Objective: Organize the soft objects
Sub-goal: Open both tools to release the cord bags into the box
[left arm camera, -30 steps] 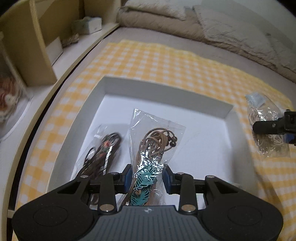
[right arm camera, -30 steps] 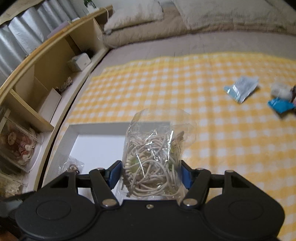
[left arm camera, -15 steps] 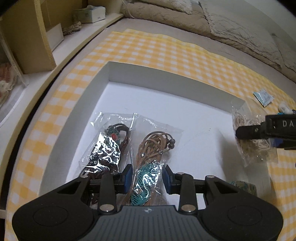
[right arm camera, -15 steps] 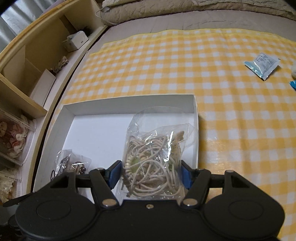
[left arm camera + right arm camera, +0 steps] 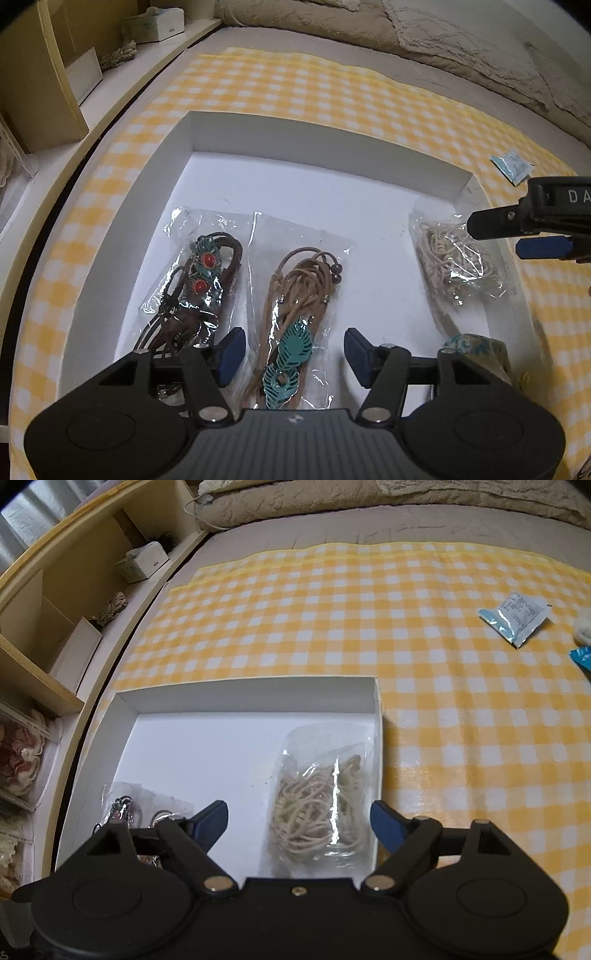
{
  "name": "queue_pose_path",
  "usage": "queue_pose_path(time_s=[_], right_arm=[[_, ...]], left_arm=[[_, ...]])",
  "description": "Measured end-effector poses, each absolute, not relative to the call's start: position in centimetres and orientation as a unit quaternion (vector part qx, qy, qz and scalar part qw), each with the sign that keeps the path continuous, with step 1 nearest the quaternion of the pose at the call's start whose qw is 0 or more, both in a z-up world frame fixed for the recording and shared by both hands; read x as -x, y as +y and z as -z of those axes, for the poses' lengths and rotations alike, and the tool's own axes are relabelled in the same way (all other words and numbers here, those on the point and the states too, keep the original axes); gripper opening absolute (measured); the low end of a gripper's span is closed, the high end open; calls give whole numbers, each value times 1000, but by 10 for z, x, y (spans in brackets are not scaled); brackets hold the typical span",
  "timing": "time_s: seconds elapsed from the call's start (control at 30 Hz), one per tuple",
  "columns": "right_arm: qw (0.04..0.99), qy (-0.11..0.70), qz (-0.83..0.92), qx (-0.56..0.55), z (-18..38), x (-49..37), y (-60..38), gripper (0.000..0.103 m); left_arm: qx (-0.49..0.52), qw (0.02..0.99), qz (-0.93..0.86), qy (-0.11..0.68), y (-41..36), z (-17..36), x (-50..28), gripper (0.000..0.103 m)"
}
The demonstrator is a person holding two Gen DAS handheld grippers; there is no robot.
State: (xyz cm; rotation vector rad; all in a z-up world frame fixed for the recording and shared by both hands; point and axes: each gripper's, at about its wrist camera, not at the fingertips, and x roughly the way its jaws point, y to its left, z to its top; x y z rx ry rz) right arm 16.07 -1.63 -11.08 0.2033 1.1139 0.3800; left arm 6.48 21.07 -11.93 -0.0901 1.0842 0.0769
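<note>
Both tongs, left [image 5: 291, 354] and right [image 5: 297, 821], spread wide, level over white tray [image 5: 332, 147].

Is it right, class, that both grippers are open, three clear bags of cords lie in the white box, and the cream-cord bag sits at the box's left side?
Not quite. The cream-cord bag lies against the right wall of the white box, as the right wrist view shows. The rest stands: the left gripper and right gripper are open, and the tan-cord bag and dark-cord bag lie inside too.
</note>
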Motion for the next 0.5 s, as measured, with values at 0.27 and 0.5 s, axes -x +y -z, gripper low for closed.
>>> queue_pose_path(time_s=[0.27,0.5], right_arm=[[830,516,-188,-101,101,-156,-23,85],[831,510,-197,-100,93,-150,-26,85]], left_arm=[[42,860,-34,508,209,107,-61,65],[42,867,-34,495,205,90,-60,71]])
